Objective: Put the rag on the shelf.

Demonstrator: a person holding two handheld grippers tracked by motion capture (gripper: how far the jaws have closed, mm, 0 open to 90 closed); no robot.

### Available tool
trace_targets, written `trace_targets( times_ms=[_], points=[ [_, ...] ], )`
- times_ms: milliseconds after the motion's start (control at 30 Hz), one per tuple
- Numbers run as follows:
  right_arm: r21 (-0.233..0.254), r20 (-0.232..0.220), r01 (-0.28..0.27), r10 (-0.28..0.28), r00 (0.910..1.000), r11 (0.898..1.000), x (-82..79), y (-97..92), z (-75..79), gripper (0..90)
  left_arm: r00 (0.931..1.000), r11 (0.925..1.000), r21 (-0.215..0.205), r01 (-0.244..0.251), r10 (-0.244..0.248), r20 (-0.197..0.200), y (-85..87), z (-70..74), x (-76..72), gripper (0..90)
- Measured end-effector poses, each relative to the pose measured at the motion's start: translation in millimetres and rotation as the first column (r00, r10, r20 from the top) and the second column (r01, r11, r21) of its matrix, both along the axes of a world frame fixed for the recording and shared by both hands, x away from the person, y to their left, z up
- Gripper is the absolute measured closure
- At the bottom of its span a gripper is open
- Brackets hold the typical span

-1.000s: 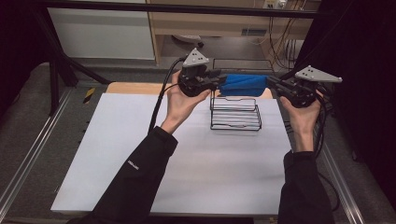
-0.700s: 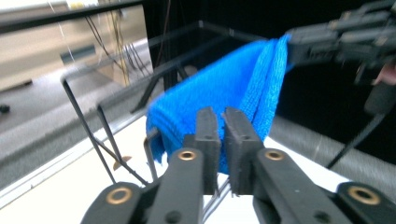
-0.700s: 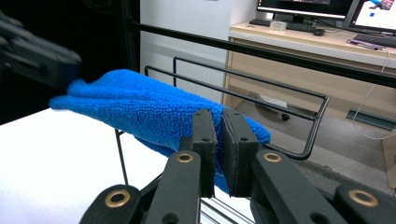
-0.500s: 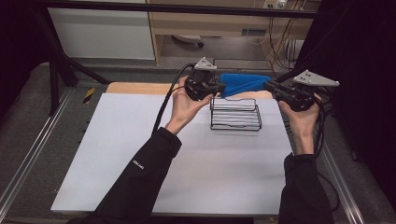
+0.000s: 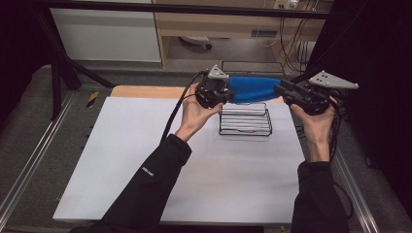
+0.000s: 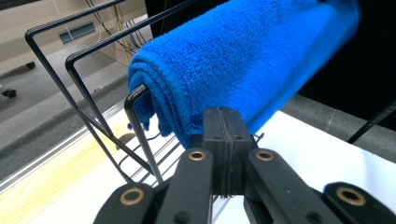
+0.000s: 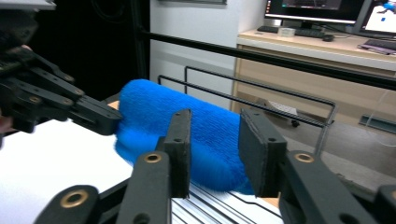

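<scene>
Both fingers (image 6: 223,154) pinching towel (image 6: 243,60) (right's apart)

Lab bench setup; black frame rail (image 5: 194,7); monitors (image 7: 327,9); loose cables (image 5: 291,46)

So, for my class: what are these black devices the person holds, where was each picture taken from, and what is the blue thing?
A person holds two hand-operated grippers, each carrying its own camera. The high view looks down on a white table with a black wire rack. The left gripper is shut on the end of a rolled blue towel, seen close in the left gripper view, above the rack. The right gripper is open, its jaws standing apart at the towel's other end.
</scene>
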State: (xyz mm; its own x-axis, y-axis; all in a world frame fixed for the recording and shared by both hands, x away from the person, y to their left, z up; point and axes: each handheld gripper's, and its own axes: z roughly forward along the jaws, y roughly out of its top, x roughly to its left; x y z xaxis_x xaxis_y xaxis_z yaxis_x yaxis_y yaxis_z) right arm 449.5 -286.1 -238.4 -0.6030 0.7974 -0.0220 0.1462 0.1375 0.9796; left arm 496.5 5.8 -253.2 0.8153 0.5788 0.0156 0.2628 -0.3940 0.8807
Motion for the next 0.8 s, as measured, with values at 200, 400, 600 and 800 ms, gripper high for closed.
trace_targets(
  times_ms=[200, 400, 600, 800],
  points=[
    [-0.015, -0.096, -0.035, 0.033, 0.9948, 0.999, 1.8, 6.5, -16.4, 88.0, 1.0, 1.0, 0.008, -0.001, 0.001, 0.004, -0.4, -6.0, 0.0, 89.7],
    [-0.027, -0.143, 0.013, -0.017, 0.9896, 1.0, 7.4, 2.5, -38.7, 89.7, 0.9999, 1.0, 0.004, -0.001, 0.001, 0.014, -0.2, -9.9, 0.4, 89.7],
    [-0.028, -0.14, 0.044, -0.047, 0.989, 0.999, 13.0, -2.6, -46.5, 87.8, 0.9999, 1.0, 0.0, 0.002, -0.002, 0.015, 0.4, -13.1, 2.2, 89.7],
    [-0.024, -0.1, 0.028, -0.03, 0.9945, 0.999, 4.1, 0.0, -41.5, 81.6, 0.9999, 0.9999, -0.007, 0.009, -0.009, 0.013, 8.7, -12.4, -3.2, 86.5]
  ],
)
